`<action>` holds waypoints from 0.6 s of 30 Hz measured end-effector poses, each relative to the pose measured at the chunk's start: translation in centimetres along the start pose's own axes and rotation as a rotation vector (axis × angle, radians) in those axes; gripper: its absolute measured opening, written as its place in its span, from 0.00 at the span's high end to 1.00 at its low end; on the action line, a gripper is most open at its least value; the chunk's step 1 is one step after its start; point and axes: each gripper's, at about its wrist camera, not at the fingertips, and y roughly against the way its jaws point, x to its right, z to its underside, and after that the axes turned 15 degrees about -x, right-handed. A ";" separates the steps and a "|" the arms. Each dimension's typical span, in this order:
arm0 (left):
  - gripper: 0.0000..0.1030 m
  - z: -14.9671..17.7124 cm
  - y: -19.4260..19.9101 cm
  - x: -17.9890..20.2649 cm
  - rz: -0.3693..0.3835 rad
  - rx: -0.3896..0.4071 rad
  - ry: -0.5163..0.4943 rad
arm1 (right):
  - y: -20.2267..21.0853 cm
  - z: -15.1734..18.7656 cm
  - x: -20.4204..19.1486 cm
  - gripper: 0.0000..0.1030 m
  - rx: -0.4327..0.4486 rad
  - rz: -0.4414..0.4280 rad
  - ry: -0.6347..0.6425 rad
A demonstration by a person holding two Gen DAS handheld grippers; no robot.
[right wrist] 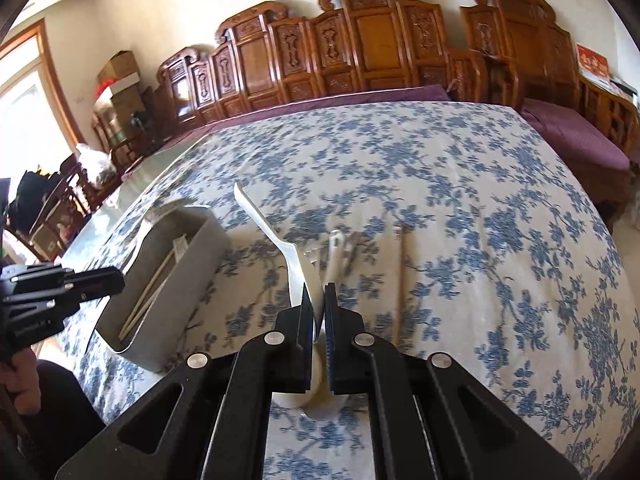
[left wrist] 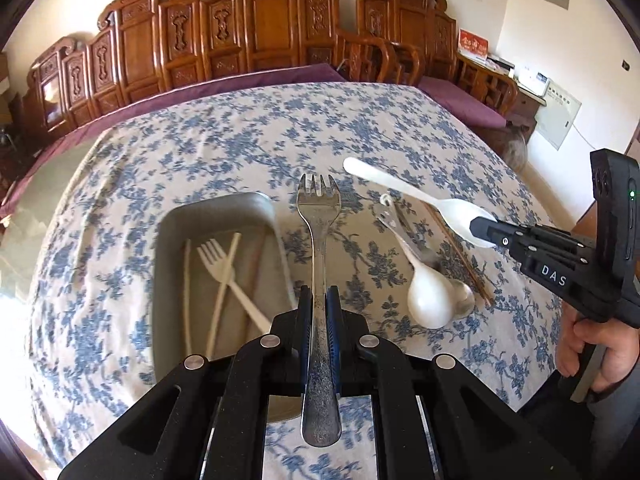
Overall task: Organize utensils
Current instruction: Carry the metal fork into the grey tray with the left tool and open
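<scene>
My left gripper point(left wrist: 319, 294) is shut on a metal fork point(left wrist: 319, 216), tines pointing away, held above the table just right of the grey tray point(left wrist: 172, 224). The tray holds a white plastic fork point(left wrist: 224, 268) and pale chopsticks point(left wrist: 224, 280). My right gripper point(right wrist: 319, 292), also in the left wrist view point(left wrist: 478, 226), is shut on the bowl of a white plastic spoon point(right wrist: 272, 232), its handle pointing up and away. The tray point(right wrist: 192, 276) lies to its left. A white ceramic spoon point(left wrist: 428, 296), a metal spoon point(left wrist: 460, 296) and brown chopsticks point(left wrist: 460, 260) lie on the cloth.
The table is covered by a blue floral cloth point(left wrist: 240, 140). Carved wooden chairs point(left wrist: 260, 32) stand along the far side. The right table edge drops off near my hand point(left wrist: 588, 344).
</scene>
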 end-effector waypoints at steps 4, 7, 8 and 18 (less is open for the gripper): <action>0.93 0.3 -0.2 -1.9 -0.022 0.002 0.023 | -0.4 -0.2 -0.9 0.94 -0.009 -0.007 0.015; 0.93 0.4 -1.0 -3.6 -0.032 -0.006 0.053 | -0.8 -0.3 -1.3 0.94 -0.015 -0.008 0.019; 0.93 0.3 -1.4 -4.3 -0.040 -0.010 0.066 | -0.9 -0.3 -1.4 0.94 -0.019 -0.006 0.021; 0.93 0.7 -4.2 -7.8 -0.085 -0.024 0.119 | -2.5 -0.7 -2.8 0.94 -0.050 -0.009 0.049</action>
